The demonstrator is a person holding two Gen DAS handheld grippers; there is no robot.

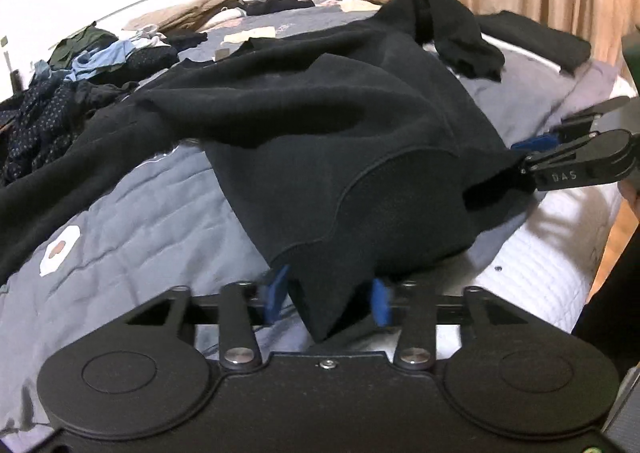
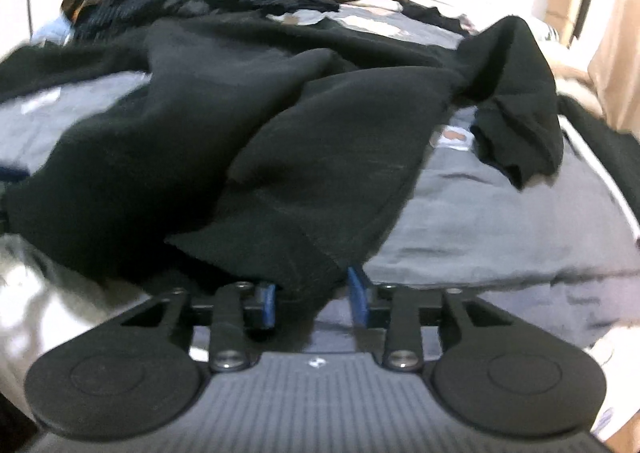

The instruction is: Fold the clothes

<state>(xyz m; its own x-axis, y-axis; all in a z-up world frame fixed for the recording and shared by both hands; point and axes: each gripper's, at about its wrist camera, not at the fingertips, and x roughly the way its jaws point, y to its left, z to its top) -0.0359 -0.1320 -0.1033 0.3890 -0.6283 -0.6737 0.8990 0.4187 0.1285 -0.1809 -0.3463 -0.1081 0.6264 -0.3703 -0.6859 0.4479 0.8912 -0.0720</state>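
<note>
Black garment (image 1: 304, 125) draped over grey bed (image 1: 132, 213), near edge pinched in both tools: left tool (image 1: 326, 299) closed on a bunched fold between blue pads (image 1: 276, 293), right tool (image 2: 312, 295) likewise closed on a hem corner, both grips looking firm. Best done by lifting both corners level and apart to pull the edge taut before laying flat, keeping clear of laundry pile (image 1: 80, 65) at far side; slack sleeve (image 1: 460, 33) likely to trail. Legible writing: "DAS" on right tool's finger in left view.

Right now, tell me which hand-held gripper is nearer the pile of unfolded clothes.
Left. The left hand-held gripper sits on the pile of unfolded clothes side; the right hand-held gripper is farther away.
</note>
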